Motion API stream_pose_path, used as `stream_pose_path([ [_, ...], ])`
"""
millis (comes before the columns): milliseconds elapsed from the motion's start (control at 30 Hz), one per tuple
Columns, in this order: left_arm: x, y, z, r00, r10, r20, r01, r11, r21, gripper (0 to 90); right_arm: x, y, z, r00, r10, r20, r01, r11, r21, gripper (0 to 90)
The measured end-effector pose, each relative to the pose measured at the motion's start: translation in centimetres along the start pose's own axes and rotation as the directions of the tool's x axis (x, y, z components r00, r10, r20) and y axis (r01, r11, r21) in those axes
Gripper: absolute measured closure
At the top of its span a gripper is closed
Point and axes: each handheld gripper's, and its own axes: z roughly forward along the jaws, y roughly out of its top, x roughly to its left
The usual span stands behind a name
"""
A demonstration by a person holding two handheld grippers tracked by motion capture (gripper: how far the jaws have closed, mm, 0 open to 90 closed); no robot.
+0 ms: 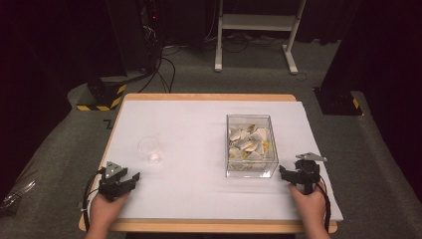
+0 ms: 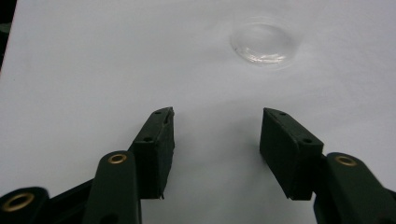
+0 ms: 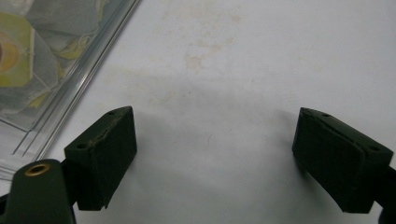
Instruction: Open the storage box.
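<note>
A clear plastic box point(image 1: 250, 145) holding several white and yellow packets stands right of the table's middle. A small clear plastic cup point(image 1: 150, 150) stands on the white sheet to the left. My left gripper point(image 1: 130, 178) rests near the front left edge, open, nothing between its jaws. In the left gripper view the cup point(image 2: 264, 43) lies ahead and slightly right of the open left gripper point(image 2: 217, 116). My right gripper point(image 1: 293, 174) sits just right of the box's near corner, open and empty. In the right gripper view the box wall point(image 3: 70, 79) is at the left of the wide-open right gripper point(image 3: 215, 116).
A white sheet point(image 1: 199, 129) covers the wooden table point(image 1: 209, 226). Faint stains mark the sheet point(image 3: 201, 56) ahead of the right gripper. Beyond the table are a white stand's legs point(image 1: 256, 22), cables and dark equipment on grey carpet.
</note>
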Motion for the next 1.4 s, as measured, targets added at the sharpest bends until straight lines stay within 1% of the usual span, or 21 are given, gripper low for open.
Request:
stream_pose_path([
  [100, 0.0, 0.0, 0.0, 1.0000, 0.001, 0.001, -0.001, 1.0000, 0.001, 44.7, 0.1, 0.0, 0.0, 1.0000, -0.002, 0.006, 0.002, 1.000, 0.001, 13.6],
  [433, 0.1, 0.1, 0.0, 0.9998, 0.009, 0.016, -0.009, 0.9999, 0.009, 41.5, 0.0, 0.0, 0.0, 1.0000, 0.000, 0.003, 0.000, 1.000, 0.000, 13.5],
  [500, 0.1, 0.1, 0.0, 0.9996, 0.008, 0.025, -0.008, 0.9999, 0.012, 40.6, 0.0, 0.0, 0.0, 1.0000, 0.000, 0.003, 0.000, 1.000, -0.001, 13.5],
  [667, 0.1, 0.1, 0.0, 0.9995, 0.014, 0.028, -0.015, 0.9998, 0.012, 38.9, 0.0, 0.0, 0.0, 1.0000, -0.001, 0.004, 0.001, 1.000, 0.000, 13.7],
  [700, 0.1, 0.1, 0.1, 0.9994, 0.024, 0.025, -0.024, 0.9996, 0.011, 38.9, 0.1, 0.0, 0.0, 0.9999, -0.011, 0.011, 0.011, 1.000, -0.006, 14.5],
  [800, 0.1, 0.1, 0.1, 0.9994, 0.020, 0.028, -0.021, 0.9997, 0.013, 38.7, 0.2, -0.1, -0.2, 0.9998, -0.005, 0.021, 0.005, 1.000, -0.006, 15.1],
  [833, 0.1, 0.1, 0.1, 0.9994, 0.016, 0.031, -0.016, 0.9998, 0.013, 38.7, 0.2, -0.2, -0.3, 0.9999, 0.000, 0.016, 0.000, 1.000, -0.008, 17.8],
  [900, 0.1, 0.2, 0.1, 0.9994, 0.015, 0.032, -0.016, 0.9998, 0.014, 38.7, 0.2, -0.2, -0.5, 0.9997, 0.011, 0.022, -0.011, 1.000, -0.005, 22.0],
  [933, 0.1, 0.2, 0.1, 0.9994, 0.015, 0.032, -0.016, 0.9998, 0.014, 38.7, 0.2, -0.2, -0.5, 0.9997, 0.011, 0.022, -0.011, 1.000, -0.005, 22.0],
  [967, 0.1, 0.2, 0.1, 0.9994, 0.015, 0.032, -0.015, 0.9998, 0.013, 38.7, 0.1, -0.2, -0.6, 0.9996, 0.012, 0.026, -0.011, 1.000, -0.007, 24.4],
  [1000, 0.1, 0.2, 0.1, 0.9994, 0.015, 0.032, -0.016, 0.9998, 0.013, 38.7, 0.1, -0.3, -0.9, 0.9990, 0.018, 0.041, -0.017, 1.000, -0.012, 26.4],
  [1033, 0.1, 0.1, 0.1, 0.9994, 0.017, 0.030, -0.017, 0.9998, 0.012, 38.7, 0.1, -0.3, -1.5, 0.9986, 0.032, 0.043, -0.030, 0.999, -0.038, 28.4],
  [1067, 0.1, 0.1, 0.1, 0.9994, 0.017, 0.030, -0.017, 0.9998, 0.012, 38.7, 0.1, -0.3, -1.5, 0.9986, 0.032, 0.043, -0.030, 0.999, -0.038, 28.4],
  [1100, 0.0, 0.1, 0.1, 0.9995, 0.021, 0.025, -0.021, 0.9997, 0.011, 38.7, 0.2, -0.3, -1.8, 0.9983, 0.042, 0.041, -0.040, 0.998, -0.051, 29.9],
  [1133, 0.0, 0.1, 0.1, 0.9995, 0.022, 0.024, -0.022, 0.9997, 0.011, 38.8, 0.4, -0.3, -2.6, 0.9983, 0.049, 0.032, -0.046, 0.995, -0.090, 31.3],
  [1167, 0.0, 0.1, 0.1, 0.9995, 0.021, 0.024, -0.021, 0.9997, 0.011, 38.8, 0.7, -0.3, -2.8, 0.9981, 0.055, 0.028, -0.053, 0.994, -0.098, 31.7],
  [1200, 0.0, 0.1, 0.1, 0.9995, 0.022, 0.023, -0.022, 0.9997, 0.011, 38.8, 0.9, -0.4, -3.1, 0.9986, 0.045, 0.028, -0.042, 0.993, -0.110, 31.9],
  [1267, 0.0, 0.1, 0.1, 0.9995, 0.025, 0.021, -0.025, 0.9996, 0.012, 38.8, 1.5, -0.4, -3.7, 0.9987, 0.045, 0.023, -0.042, 0.991, -0.130, 31.9],
  [1300, 0.0, 0.1, 0.1, 0.9995, 0.025, 0.021, -0.025, 0.9996, 0.012, 38.8, 1.5, -0.4, -3.7, 0.9987, 0.045, 0.023, -0.042, 0.991, -0.130, 31.9],
  [1333, 0.0, 0.1, 0.1, 0.9995, 0.016, 0.029, -0.016, 0.9998, 0.013, 38.8, 2.3, -0.4, -4.4, 0.9994, 0.032, 0.015, -0.029, 0.987, -0.157, 32.6],
  [1400, 0.1, 0.2, 0.2, 0.9994, 0.017, 0.030, -0.018, 0.9998, 0.013, 38.8, 2.9, -0.5, -5.1, 0.9997, 0.026, 0.000, -0.025, 0.984, -0.174, 33.2],
])
